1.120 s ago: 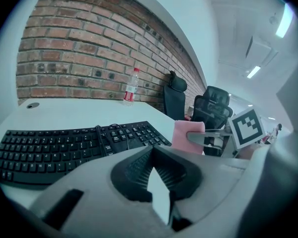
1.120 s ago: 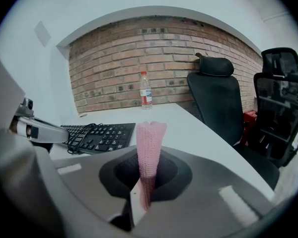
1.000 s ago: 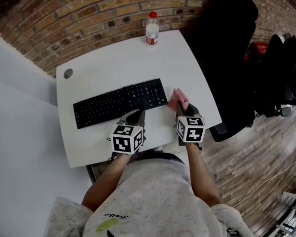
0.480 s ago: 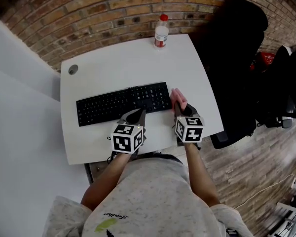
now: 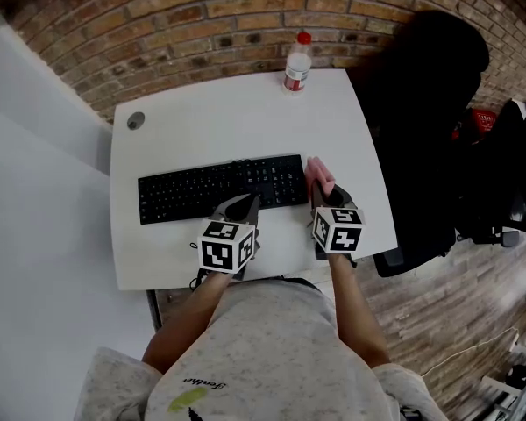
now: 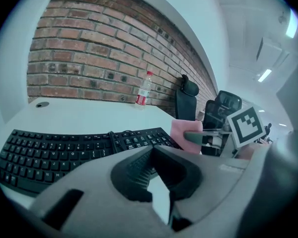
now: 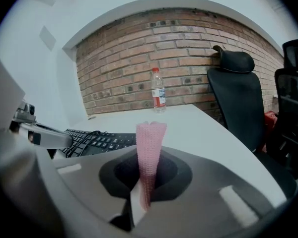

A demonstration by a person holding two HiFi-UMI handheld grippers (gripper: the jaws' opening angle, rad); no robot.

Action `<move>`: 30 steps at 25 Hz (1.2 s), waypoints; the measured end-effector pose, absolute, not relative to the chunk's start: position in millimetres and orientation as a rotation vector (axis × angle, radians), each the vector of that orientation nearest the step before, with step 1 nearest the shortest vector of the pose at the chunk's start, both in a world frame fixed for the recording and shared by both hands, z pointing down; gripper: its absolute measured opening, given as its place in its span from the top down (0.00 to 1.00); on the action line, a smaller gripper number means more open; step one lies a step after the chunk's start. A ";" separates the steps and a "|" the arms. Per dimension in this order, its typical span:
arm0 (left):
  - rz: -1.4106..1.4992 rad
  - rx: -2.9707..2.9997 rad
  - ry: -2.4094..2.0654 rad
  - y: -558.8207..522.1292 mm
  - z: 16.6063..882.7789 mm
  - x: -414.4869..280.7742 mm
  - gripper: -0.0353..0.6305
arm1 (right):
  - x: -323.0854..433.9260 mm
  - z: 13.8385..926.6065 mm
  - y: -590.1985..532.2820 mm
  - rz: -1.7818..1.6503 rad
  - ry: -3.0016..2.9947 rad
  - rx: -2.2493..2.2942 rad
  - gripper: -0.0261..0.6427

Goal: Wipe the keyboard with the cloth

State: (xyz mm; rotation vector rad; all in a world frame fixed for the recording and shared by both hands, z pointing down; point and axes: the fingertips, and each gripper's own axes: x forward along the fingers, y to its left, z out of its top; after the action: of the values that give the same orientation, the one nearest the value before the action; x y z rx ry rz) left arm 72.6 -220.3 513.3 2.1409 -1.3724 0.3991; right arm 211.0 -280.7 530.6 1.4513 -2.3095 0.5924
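Closer now to the keyboard (image 5: pixel 215 191), the right claw (image 5: pixel 321 196) grips the pink cloth (image 5: pixel 317 174) upright, with the keyboard's right end just left of its tip; wiping appears about to start. The left claw (image 5: pixel 242 205), jaws together and empty, sits at the keyboard's near edge. Whether cloth touches keys cannot be determined.

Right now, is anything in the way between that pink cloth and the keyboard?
Nothing visible. The pink cloth, pinched by the right gripper, is just beside the right end of the keyboard; the bottle stands far back.
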 end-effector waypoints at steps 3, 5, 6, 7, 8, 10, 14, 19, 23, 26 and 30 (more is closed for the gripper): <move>0.392 2.129 -1.392 -225.5 512.9 69.8 0.95 | 209.2 529.5 -289.5 0.584 -2.321 1.436 0.92; 0.387 2.120 -1.403 -228.5 513.6 68.0 0.95 | 207.7 529.1 -295.4 0.580 -2.330 1.426 0.92; 0.385 2.115 -1.409 -229.7 514.0 67.1 0.95 | 206.9 528.9 -298.2 0.578 -2.333 1.420 0.92; 0.382 2.109 -1.416 -230.8 514.3 66.1 0.95 | 205.8 528.6 -301.0 0.575 -2.337 1.413 0.92; 0.379 2.103 -1.423 -231.9 514.5 65.1 0.95 | 204.6 528.1 -303.8 0.572 -2.342 1.405 0.92; 0.373 2.090 -1.439 -234.1 514.3 62.6 0.95 | 201.7 526.9 -309.5 0.569 -2.354 1.389 0.92; 0.362 2.063 -1.475 -236.6 514.7 56.7 0.95 | 194.8 527.7 -318.6 0.574 -2.378 1.353 0.92; 0.357 2.020 -1.523 -236.0 515.8 46.7 0.95 | 185.5 529.1 -329.5 0.583 -2.405 1.307 0.92; 0.353 1.984 -1.560 -234.4 516.2 40.3 0.95 | 178.5 528.6 -337.5 0.579 -2.427 1.264 0.92; 0.350 1.964 -1.578 -234.3 515.6 38.8 0.95 | 176.2 526.8 -342.4 0.571 -2.437 1.237 0.92; 0.343 1.941 -1.598 -234.6 515.5 38.3 0.95 | 176.2 523.0 -348.0 0.528 -2.449 1.186 0.92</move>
State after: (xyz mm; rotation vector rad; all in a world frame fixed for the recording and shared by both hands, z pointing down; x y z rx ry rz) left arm 38.3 -234.6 515.5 1.9411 -1.5977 0.3432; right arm 176.2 -348.0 523.0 1.1860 -2.4486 0.5284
